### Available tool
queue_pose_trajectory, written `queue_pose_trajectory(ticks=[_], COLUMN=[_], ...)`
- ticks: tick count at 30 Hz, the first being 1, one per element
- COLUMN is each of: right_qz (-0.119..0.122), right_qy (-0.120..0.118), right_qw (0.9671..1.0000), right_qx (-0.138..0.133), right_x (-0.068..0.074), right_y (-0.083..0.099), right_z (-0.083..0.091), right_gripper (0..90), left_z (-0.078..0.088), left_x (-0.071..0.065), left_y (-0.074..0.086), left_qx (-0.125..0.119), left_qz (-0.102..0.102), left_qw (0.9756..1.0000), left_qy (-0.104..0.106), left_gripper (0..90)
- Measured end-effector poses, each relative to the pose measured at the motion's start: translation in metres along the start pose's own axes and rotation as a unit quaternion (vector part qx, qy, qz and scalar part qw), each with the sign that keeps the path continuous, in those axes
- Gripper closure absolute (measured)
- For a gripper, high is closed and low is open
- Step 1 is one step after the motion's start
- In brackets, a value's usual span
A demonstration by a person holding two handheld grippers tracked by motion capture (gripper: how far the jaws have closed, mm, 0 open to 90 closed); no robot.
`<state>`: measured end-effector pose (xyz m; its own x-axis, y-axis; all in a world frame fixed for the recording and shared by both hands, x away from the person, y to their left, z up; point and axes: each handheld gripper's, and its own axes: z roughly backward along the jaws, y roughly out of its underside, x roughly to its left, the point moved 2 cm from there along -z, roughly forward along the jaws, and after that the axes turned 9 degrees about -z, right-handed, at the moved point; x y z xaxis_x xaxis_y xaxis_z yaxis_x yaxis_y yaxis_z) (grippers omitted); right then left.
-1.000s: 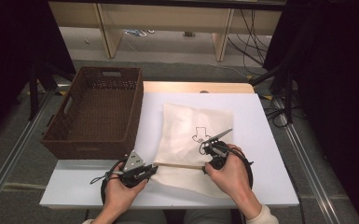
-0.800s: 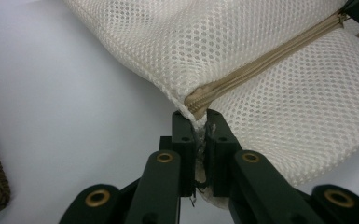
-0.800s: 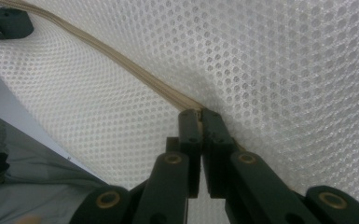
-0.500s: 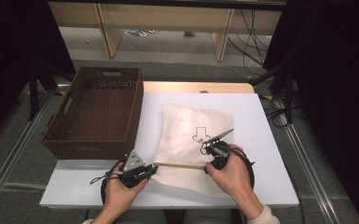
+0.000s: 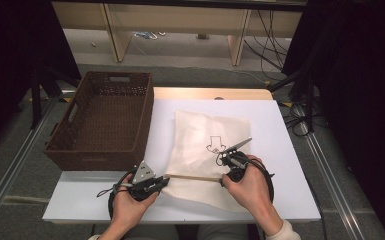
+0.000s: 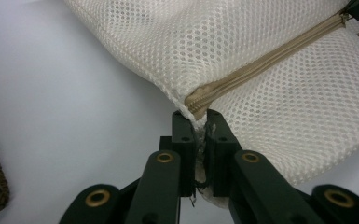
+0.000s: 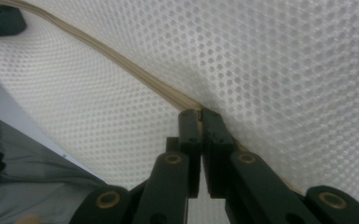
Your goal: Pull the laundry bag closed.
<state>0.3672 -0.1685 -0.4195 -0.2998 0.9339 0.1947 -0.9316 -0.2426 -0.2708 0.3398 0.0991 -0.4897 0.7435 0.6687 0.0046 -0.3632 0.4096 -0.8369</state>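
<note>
**Inspector A:** Left gripper [image 6: 196,128]: jaws clenched on the corner of the flat cream-white mesh laundry bag [image 5: 207,150], right at the closed end of its beige zipper [image 6: 261,65]. Compared with the frames a second back, nothing has shifted; hand and bag sit where they were.

**Inspector B:** Right gripper [image 7: 200,116] likewise: jaws pinched tight on the zipper line, apparently on or at the slider, though I cannot tell which under the pads. No movement there either.

**Inspector A:** Judgement, then: a held pose. The zipper is drawn taut between the two grips along the bag's near edge, so the pull on the slider looks set up but not begun.

**Inspector B:** Location: the bag lies flat on the white rectangular table top [image 5: 280,125], middle to near edge, with a small black drawing on its upper face.

**Inspector A:** Count: two grippers, one mesh bag, one zipper. One dark brown woven rectangular basket [image 5: 102,120] stands at the table's left edge, overhanging it, just beside the bag and not touching it.

**Inspector B:** One table. Basket holds nothing I can see.
</note>
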Motion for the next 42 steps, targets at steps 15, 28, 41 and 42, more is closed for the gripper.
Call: queue_pose_trajectory(ticks=[15,28,41,42], right_qz=[-0.009,-0.025,-0.039,-0.037], right_qy=[-0.002,0.003,-0.002,0.0], right_qw=[0.9999,0.9996,0.9991,0.9993], right_qx=[-0.004,0.007,0.017,0.012], right_x=[-0.0028,-0.0029,-0.0033,-0.0038], right_y=[0.0011,0.0026,0.004,0.0039], right_z=[0.0027,0.0055,0.0089,0.0079], right_gripper=[88.3,88.3,88.3,88.3], left_z=[-0.0001,0.0,0.0,0.0], left_x=[0.0,0.0003,0.0001,0.0001], left_y=[0.0,-0.0001,-0.0002,-0.0002], left_qx=[0.001,0.0,0.0,0.0], left_qz=[0.0,-0.001,-0.001,-0.001], left_qw=[1.0,1.0,1.0,1.0], left_qy=[0.002,0.0,0.001,0.001], left_gripper=[83.9,83.9,83.9,83.9])
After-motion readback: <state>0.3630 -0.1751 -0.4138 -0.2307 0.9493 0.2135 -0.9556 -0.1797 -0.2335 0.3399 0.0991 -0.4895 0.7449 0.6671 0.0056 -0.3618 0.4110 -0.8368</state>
